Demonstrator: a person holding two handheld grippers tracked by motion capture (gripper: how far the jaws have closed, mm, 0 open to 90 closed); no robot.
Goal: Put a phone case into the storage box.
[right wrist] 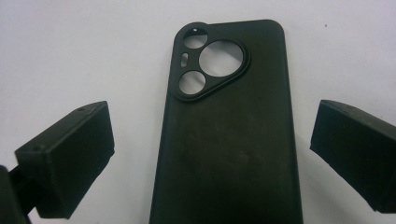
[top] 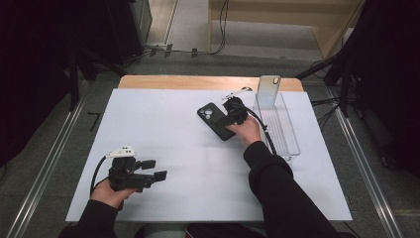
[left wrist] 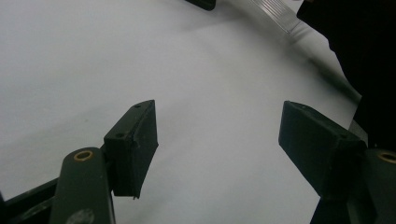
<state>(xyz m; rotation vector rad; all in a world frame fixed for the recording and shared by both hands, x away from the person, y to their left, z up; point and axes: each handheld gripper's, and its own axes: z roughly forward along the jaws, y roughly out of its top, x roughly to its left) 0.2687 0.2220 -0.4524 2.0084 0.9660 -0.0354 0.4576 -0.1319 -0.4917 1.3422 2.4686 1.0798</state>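
We have not yet picked up the black phone case [right wrist: 226,135], which lies flat on the white table [top: 163,129] beside the clear tray [top: 292,141]. Our right gripper [right wrist: 210,154] straddles it, jaws wide, not touching. Our left gripper [left wrist: 217,144] rests open and empty near the table's front edge.

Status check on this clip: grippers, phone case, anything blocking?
Right hand-held gripper open, straddling black phone case, pads clear. Left hand-held gripper open over bare table. Clear tray beside, nothing blocking.
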